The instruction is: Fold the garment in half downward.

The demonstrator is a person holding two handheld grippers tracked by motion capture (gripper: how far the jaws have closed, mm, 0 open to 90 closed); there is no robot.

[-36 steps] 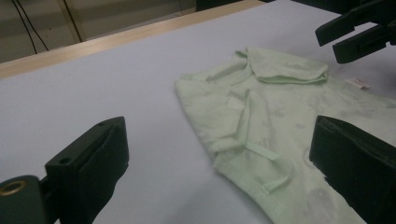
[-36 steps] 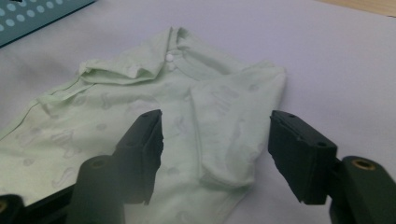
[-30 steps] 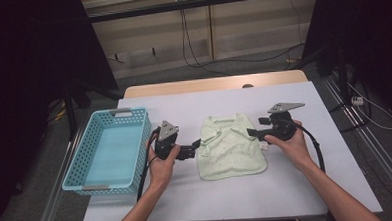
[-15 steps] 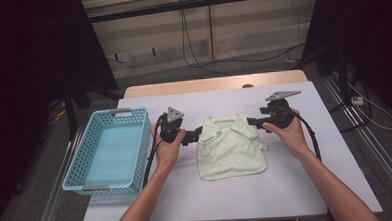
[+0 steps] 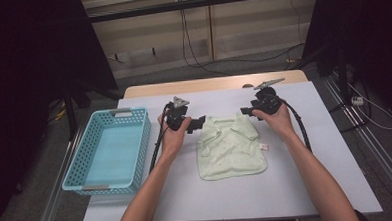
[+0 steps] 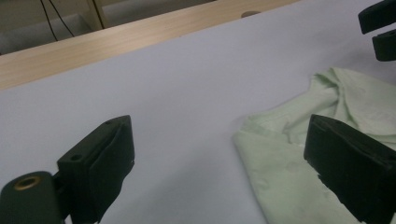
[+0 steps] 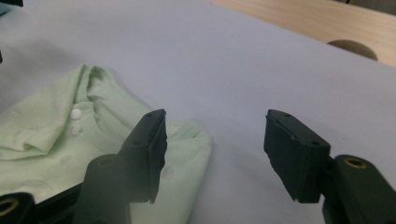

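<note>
Presently I am bringing both tongs to the top corners of the pale green shirt [image 5: 229, 146], which lies flat near the middle of the white table [image 5: 337, 184], collar end away from me, with the blue basket [image 5: 108, 147] well apart at its left. My left gripper [image 5: 198, 124] stands just beside the shirt's upper left corner; seen along its own jaws, they are spread wide, one over bare table and the other over the cloth's edge [image 6: 280, 158], nothing pinched; they have just begun closing slightly. My right gripper [image 5: 246, 111] sits at the upper right shoulder; its jaws have just been closing but remain apart, the folded shoulder corner [image 7: 187, 144] lying under and beside the left-hand jaw in its own view, not yet clamped. I judge the step in hand to be the approach for a two-point grasp at the shoulders. The next move calls for lowering each pair of jaws so that a corner of cloth lies between the pads, then closing on one fold of fabric without dragging the shirt askew.
</note>
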